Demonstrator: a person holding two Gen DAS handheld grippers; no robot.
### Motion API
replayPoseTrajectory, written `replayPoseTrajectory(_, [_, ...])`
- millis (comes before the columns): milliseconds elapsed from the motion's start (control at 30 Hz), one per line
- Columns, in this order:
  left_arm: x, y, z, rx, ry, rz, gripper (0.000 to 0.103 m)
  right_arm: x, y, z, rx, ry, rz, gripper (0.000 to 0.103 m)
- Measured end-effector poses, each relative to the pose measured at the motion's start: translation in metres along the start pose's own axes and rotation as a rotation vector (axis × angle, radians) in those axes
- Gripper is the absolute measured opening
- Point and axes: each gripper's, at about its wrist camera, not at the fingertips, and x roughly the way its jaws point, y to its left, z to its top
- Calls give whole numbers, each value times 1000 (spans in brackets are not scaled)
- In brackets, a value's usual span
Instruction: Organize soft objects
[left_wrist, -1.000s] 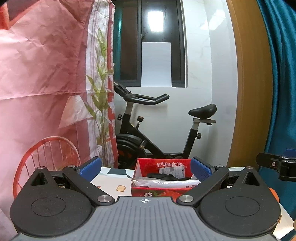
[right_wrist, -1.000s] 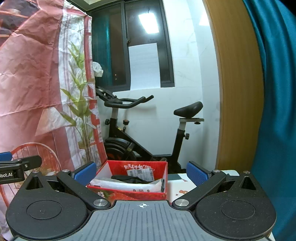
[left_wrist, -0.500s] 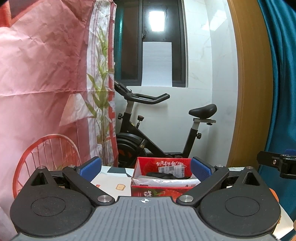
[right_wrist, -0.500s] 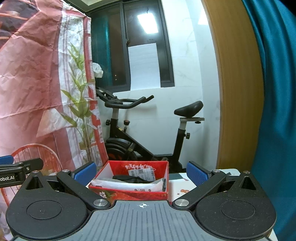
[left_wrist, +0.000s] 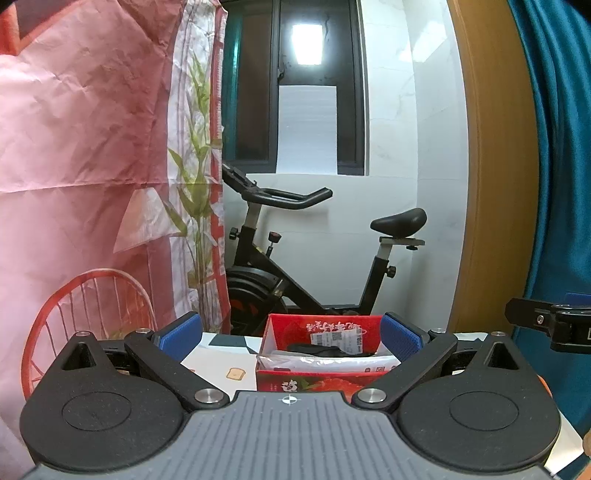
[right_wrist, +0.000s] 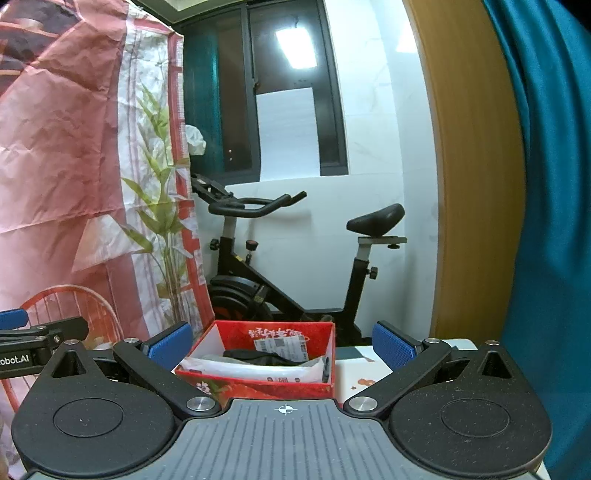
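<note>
Left tongs and right tongs held level above the worktop, both spread wide apart and gripping nothing. Red box placed on the worktop directly ahead, between the blue pads of each; inside, a dark soft item over white packets. Exercise bike parked beyond.

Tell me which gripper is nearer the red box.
Right, slightly, I judge. The red box sits ahead of the right gripper, leftward, looking larger; ahead of the left gripper, rightward.
</note>
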Motion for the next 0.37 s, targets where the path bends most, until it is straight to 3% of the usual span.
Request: replayPoseTrajectory(367, [2, 0, -2, -7, 6, 10, 103, 1, 1, -2, 0, 5, -3, 103])
